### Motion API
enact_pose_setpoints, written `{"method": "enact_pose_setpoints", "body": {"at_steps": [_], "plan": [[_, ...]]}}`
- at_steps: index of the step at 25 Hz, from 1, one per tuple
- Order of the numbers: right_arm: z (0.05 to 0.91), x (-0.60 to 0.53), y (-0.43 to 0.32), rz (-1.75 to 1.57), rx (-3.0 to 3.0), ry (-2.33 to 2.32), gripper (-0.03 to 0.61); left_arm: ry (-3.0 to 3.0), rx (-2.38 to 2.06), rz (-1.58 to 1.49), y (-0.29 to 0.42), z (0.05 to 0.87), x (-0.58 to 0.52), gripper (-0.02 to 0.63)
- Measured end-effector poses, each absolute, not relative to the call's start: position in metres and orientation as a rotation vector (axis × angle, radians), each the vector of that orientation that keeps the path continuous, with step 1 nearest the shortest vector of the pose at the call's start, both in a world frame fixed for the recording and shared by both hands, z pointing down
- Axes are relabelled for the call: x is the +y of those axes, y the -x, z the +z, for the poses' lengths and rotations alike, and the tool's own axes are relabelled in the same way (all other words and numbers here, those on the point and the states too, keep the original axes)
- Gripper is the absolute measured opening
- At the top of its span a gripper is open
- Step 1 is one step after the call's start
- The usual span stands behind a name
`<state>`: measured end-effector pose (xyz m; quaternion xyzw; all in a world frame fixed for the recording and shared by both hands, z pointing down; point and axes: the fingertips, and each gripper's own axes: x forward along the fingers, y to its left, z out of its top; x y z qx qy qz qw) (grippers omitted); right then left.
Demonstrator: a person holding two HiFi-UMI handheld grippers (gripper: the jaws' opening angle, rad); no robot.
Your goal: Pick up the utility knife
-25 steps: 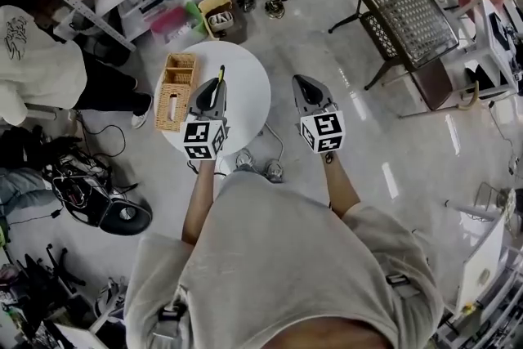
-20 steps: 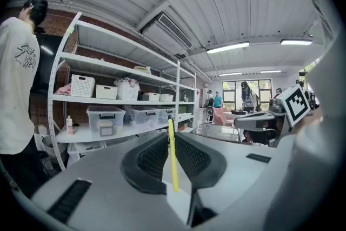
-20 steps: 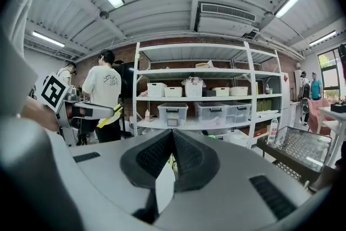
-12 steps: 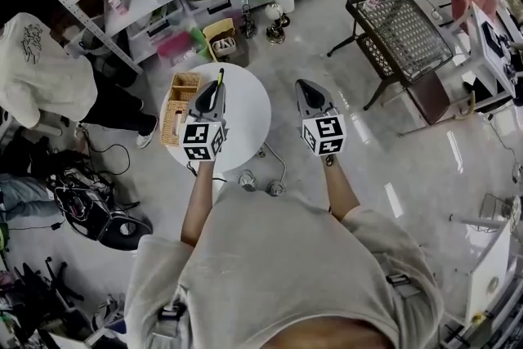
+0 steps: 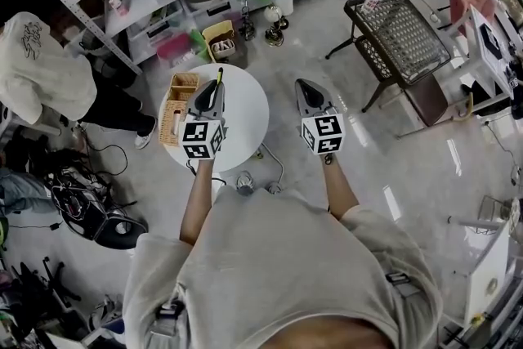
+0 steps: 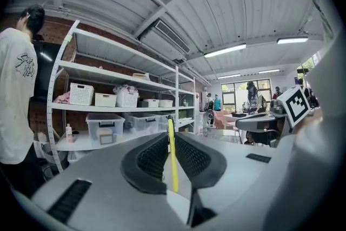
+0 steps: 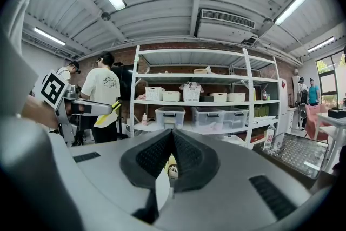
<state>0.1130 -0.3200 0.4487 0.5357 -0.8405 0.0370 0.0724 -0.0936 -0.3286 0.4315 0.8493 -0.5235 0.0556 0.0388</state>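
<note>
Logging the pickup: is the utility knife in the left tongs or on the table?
In: the left tongs are shut on the thin yellow utility knife.

The pale floor (image 5: 384, 143) is shining glossy — the basket (image 5: 183, 82) is showing rough weave, the utility knife (image 6: 172, 159) smooth yellow plastic.

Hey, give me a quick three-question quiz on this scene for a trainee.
1. True or false: the left gripper grips the knife.
2. What sits on the round table? A basket; B lamp; C bottle.
3. Fill in: the right gripper has its jaws ____ and holds nothing.
Key: 1 true; 2 A; 3 shut.
</note>
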Motion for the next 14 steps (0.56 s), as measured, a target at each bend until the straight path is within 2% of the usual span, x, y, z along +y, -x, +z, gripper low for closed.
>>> {"method": "enact_pose_setpoints", "body": {"at_steps": [14], "plan": [[0.4486, -0.3252, -0.1110, 0.111, -2.527, -1.608, 0.031, -2.624, -1.602, 0.169, 0.0914, 0.4259, -0.3361, 0.051]]}}
